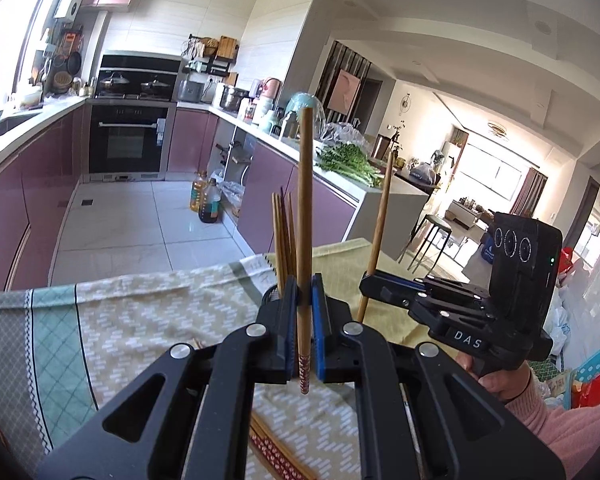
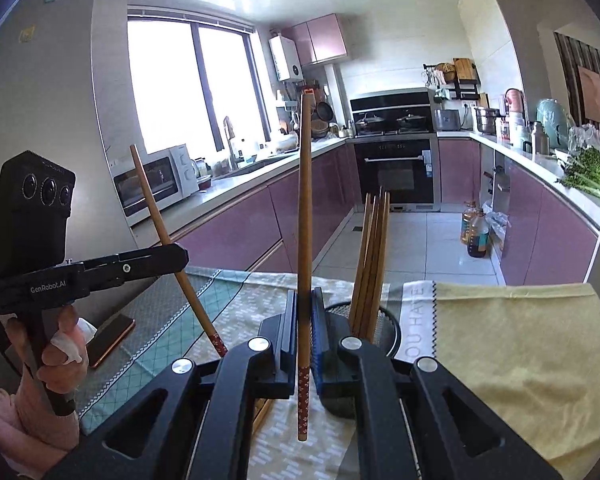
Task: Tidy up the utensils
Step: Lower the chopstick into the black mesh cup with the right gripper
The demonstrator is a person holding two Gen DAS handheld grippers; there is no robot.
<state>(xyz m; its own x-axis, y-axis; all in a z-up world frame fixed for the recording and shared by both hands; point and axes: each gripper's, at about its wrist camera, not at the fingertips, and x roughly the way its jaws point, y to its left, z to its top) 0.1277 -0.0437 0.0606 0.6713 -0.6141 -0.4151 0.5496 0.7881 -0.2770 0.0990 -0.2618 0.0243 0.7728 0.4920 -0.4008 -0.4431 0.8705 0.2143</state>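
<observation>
We hold one chopstick (image 1: 305,216) per tool, left tool (image 1: 305,334) and right tool (image 2: 305,334) clamped near patterned ends | light, stiff, slick: we grip low.

Chopsticks (image 2: 370,264) stand in the holder (image 2: 384,320) on the tablecloth (image 2: 500,344) — phone (image 2: 112,340) lies left.

Kitchen, mauve lower cabinets (image 2: 236,224), white tiled floor (image 1: 140,216), black built-in oven (image 2: 396,172) at far wall, bright window (image 2: 192,80) left, microwave (image 2: 152,184) on counter, sunlit living room (image 1: 492,176) far right
</observation>
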